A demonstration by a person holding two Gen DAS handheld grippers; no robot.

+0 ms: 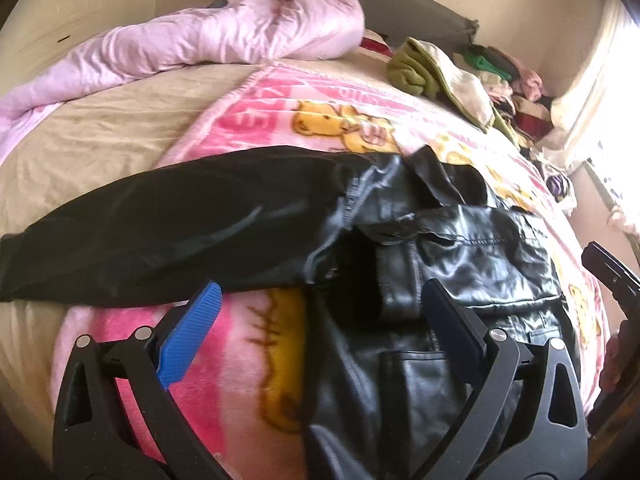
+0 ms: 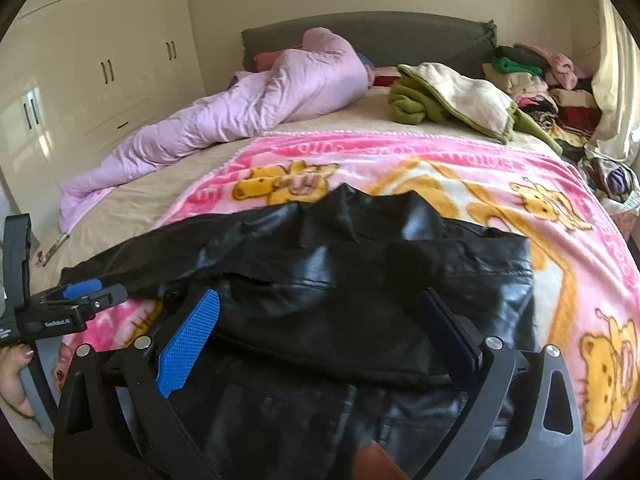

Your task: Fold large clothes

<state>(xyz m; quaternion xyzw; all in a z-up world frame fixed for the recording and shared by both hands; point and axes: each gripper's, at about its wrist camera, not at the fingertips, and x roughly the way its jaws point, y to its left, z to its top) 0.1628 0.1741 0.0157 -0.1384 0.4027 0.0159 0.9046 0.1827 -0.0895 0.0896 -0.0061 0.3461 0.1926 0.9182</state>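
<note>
So you've got the black leather jacket lying flat on the pink cartoon-bear blanket, near the foot end of the bed. 1 sleeve runs out to the left, off the blanket and onto the tan sheet. The body of the jacket looks partly doubled over, with a dark lining band across the lower front in the right wrist view.

Your left gripper is spread wide, nothing between the jaws, sitting above the jacket's left edge where the sleeve joins. Your right gripper is spread wide too, hovering over the middle of the jacket, and it isn't pinching anything either. In the right wrist view you can see the left gripper's tip at the far left edge, just beside the sleeve.

Further up the bed there's a crumpled lilac duvet against the grey headboard, a green and cream blanket, and a heap of folded clothes on the right. Cream wardrobes on the left.
</note>
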